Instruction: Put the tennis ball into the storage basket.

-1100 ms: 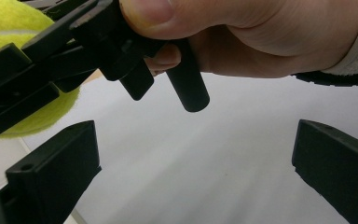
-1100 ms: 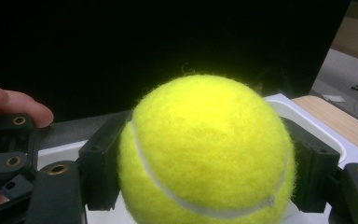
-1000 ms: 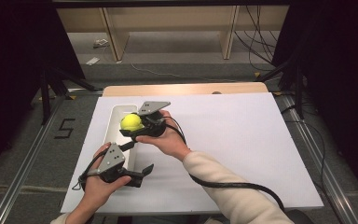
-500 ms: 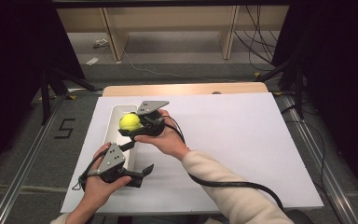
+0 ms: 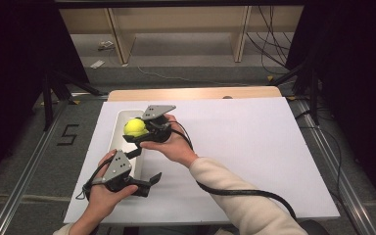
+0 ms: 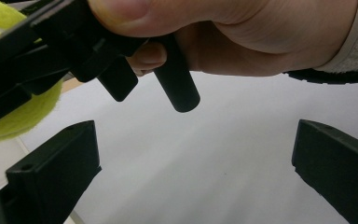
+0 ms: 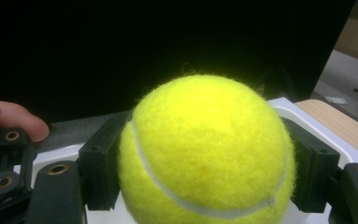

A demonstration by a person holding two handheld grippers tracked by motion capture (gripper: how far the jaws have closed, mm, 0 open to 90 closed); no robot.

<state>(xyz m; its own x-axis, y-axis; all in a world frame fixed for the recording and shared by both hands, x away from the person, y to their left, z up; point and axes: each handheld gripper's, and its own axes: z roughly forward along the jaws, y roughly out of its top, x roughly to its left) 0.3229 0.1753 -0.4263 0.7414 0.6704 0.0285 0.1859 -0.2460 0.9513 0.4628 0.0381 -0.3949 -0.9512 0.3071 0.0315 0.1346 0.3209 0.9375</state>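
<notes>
White worktop, white tray at left: right hand-held gripper pinches tennis ball above tray, left hand-held gripper spread empty; shallow pinch may let ball roll off

I log: tennis ball, fuzzy yellow felt; right gripper, matt black plastic; tray, smooth glossy white plastic; table, matt white sheet, far wooden edge.
</notes>
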